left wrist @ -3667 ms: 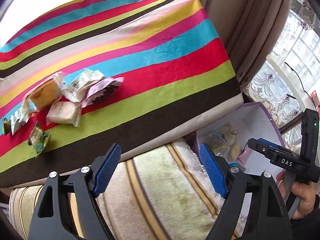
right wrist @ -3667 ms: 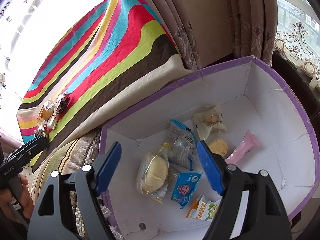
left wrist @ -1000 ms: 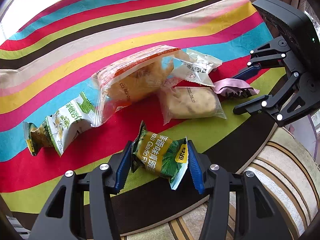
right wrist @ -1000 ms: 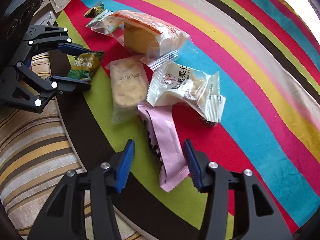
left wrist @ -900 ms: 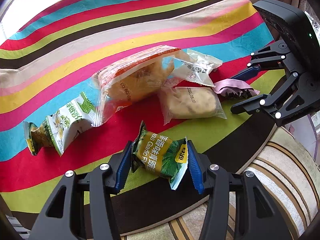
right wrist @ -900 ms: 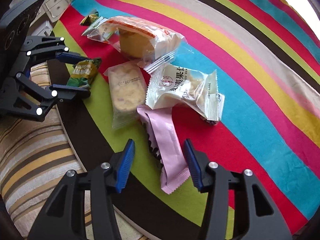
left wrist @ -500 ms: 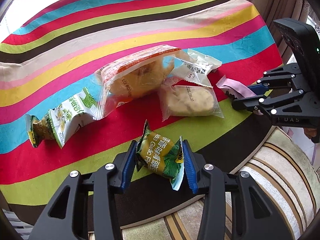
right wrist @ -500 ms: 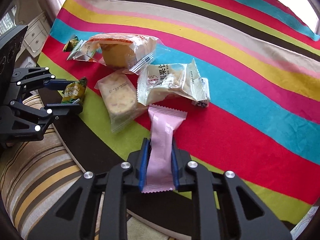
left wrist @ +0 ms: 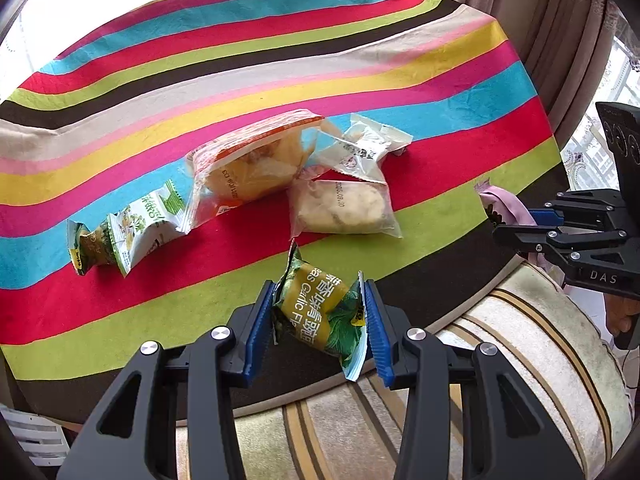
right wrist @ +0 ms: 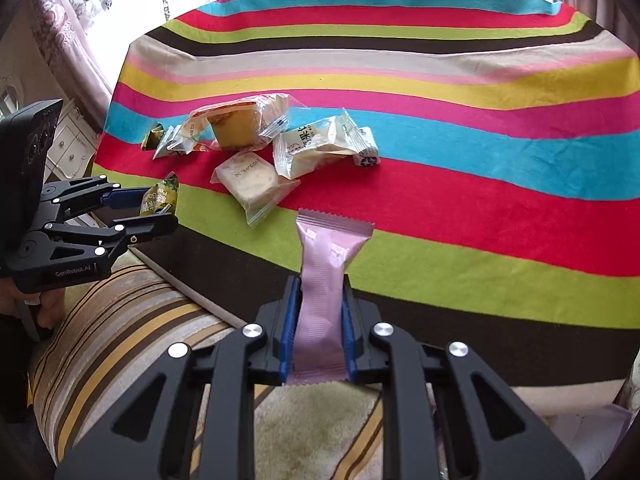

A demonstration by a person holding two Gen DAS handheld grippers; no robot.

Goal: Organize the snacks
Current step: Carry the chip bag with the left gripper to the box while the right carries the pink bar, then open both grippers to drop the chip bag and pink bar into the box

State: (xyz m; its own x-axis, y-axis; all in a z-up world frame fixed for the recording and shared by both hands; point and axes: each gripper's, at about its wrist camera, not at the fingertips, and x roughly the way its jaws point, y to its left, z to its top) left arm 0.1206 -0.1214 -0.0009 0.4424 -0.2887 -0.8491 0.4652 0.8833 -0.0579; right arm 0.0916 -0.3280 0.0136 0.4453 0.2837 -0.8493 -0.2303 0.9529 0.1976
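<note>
My left gripper (left wrist: 318, 304) is shut on a green garlic-flavour snack packet (left wrist: 316, 312), held just above the near edge of the striped tablecloth (left wrist: 120, 300). My right gripper (right wrist: 320, 292) is shut on a long pink packet (right wrist: 324, 280), which stands upright between the blue pads over the table's brown border. In the left wrist view the right gripper (left wrist: 516, 228) shows at the right with the pink packet (left wrist: 504, 204). The right wrist view has the left gripper (right wrist: 160, 208) and its green packet (right wrist: 158, 200) at the left.
Loose snacks lie mid-cloth: a large clear cake bag (left wrist: 252, 164), a white packet (left wrist: 360, 152), a clear biscuit packet (left wrist: 344, 208), a green-and-white packet (left wrist: 140, 224) and a small green one (left wrist: 86, 248). A striped cushion (left wrist: 520, 340) lies below the table edge. Curtains (left wrist: 520, 20) hang behind.
Both grippers closed on their packets and lifted them off the cloth. The right gripper rolled and drew back toward the table's edge with the pink packet; the left rose slightly.
</note>
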